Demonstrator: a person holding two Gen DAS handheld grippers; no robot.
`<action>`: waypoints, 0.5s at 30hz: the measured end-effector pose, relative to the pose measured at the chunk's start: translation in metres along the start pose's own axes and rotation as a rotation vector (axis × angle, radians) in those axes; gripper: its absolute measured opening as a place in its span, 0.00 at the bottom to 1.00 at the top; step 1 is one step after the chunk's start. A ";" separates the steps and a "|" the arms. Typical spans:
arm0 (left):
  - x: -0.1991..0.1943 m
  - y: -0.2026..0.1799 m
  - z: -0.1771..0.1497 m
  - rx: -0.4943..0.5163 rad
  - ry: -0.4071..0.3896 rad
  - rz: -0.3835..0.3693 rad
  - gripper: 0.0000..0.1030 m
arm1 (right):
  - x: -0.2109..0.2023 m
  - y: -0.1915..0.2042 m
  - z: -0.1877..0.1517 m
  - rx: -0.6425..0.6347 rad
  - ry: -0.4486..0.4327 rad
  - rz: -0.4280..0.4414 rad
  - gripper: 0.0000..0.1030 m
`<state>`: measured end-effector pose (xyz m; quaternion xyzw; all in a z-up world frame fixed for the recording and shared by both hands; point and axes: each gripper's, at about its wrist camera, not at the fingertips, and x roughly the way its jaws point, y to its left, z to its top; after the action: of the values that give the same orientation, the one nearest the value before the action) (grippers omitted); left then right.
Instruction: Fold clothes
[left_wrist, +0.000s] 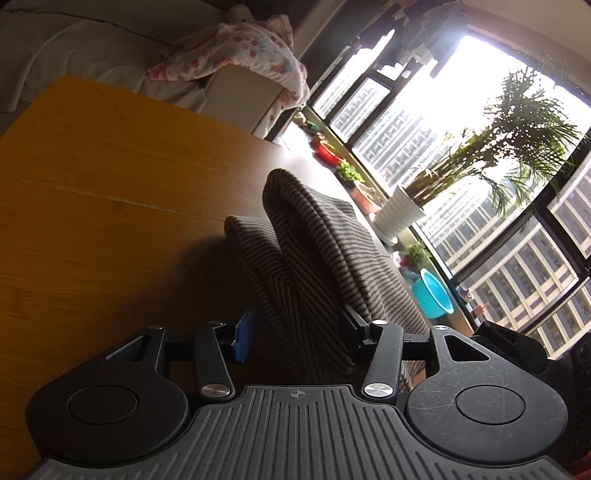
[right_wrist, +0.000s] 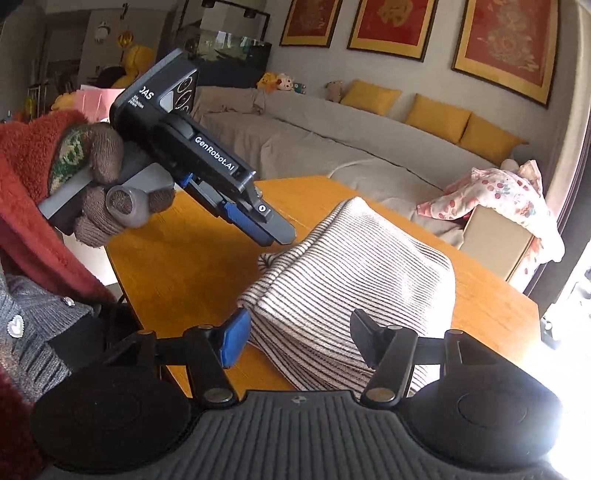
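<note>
There, on the wooden table (right_wrist: 177, 266), lay the striped garment (right_wrist: 354, 280), already gathered into a thick folded bundle with several layers stacked at its near edge. Its long axis ran away from the right gripper (right_wrist: 299, 339) toward the far side of the table, and its rounded fold rose highest at the far end.

The right gripper's fingers stood apart, straddling the near stacked edge: the blue-padded finger (right_wrist: 232, 339) sat just beside the bundle's left flank, the black finger (right_wrist: 365, 339) over its right portion, with cloth between them but not pinched. In the left wrist view the same striped cloth rose between the fingers of the left gripper (left_wrist: 295, 332), which were likewise spread with no squeeze on the fabric evident. In the right wrist view that left gripper's tips sat at the bundle's left corner, touching or nearly touching it; which, I could not tell.

Judging from this, the right gripper was the better placed, since the bundle lay straight ahead between its fingers. Any next fold or press would likely run along that long axis.

Beyond the table stood a covered sofa (right_wrist: 332, 140) with yellow cushions (right_wrist: 436, 114), and a flowered cloth (right_wrist: 495, 199) draped over a box.
</note>
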<state>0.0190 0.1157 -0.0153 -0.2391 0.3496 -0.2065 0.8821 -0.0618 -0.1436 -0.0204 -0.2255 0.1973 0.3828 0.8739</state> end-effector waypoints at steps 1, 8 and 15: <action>-0.002 0.001 0.001 -0.002 -0.006 -0.002 0.53 | -0.001 0.000 -0.002 0.000 0.002 -0.010 0.59; -0.001 -0.005 0.003 0.012 -0.005 -0.022 0.50 | 0.018 0.010 -0.006 -0.001 -0.055 -0.091 0.56; 0.006 -0.013 -0.003 0.044 0.027 -0.065 0.39 | 0.031 -0.046 0.009 0.507 -0.172 -0.034 0.27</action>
<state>0.0184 0.1015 -0.0127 -0.2279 0.3489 -0.2460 0.8751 -0.0059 -0.1486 -0.0173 0.0309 0.2080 0.3242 0.9223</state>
